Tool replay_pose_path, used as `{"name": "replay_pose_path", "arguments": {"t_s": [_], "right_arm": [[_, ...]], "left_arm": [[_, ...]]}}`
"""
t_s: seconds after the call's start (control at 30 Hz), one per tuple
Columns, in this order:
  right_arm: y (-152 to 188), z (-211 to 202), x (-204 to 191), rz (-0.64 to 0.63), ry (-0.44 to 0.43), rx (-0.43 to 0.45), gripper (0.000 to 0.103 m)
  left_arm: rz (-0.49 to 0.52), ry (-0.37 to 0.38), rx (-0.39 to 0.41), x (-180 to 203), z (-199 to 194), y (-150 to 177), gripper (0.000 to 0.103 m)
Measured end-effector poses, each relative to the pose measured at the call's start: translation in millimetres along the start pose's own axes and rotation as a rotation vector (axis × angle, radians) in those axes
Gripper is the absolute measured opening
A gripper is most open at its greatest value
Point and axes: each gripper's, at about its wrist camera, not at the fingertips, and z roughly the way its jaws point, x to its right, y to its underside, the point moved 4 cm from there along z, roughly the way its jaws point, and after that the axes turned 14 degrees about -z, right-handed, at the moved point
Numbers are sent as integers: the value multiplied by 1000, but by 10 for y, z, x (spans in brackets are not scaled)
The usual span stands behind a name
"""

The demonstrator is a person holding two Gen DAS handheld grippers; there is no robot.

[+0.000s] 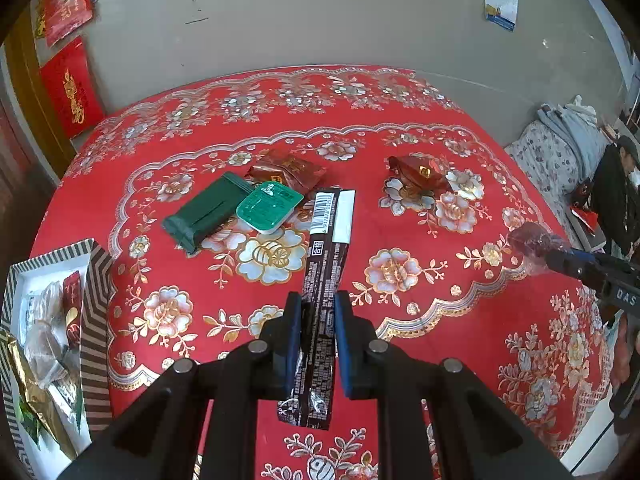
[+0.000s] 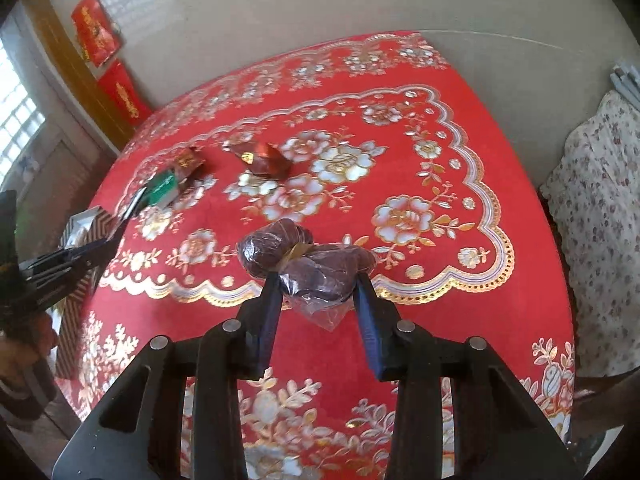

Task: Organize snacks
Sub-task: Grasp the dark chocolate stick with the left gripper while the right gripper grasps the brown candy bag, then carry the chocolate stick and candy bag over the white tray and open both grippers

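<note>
The left gripper clamps a long glossy black stick pack, while the right gripper grips a crinkly clear-wrapped brown lump above the floral red tablecloth.

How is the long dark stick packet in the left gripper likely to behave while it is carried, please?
The dark stick packet probably stays fairly stiff: it juts straight past the left gripper without drooping. Its glossy film looks slippery, and pinched mid-length it could pivot. It seems light.
</note>
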Motion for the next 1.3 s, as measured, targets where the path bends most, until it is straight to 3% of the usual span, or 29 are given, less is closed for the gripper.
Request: {"name": "replay_pose_path", "arguments": {"t_s": [0.47,1.3], "right_arm": [[-182,-69,-465,-65,-13,29,36],[-555,178,-1786,-225,-68,32,36]], "left_arm": [[-55,-45,50,-248,-163,2,18],[-129,-93,98,-891,-498,113,18]]}}
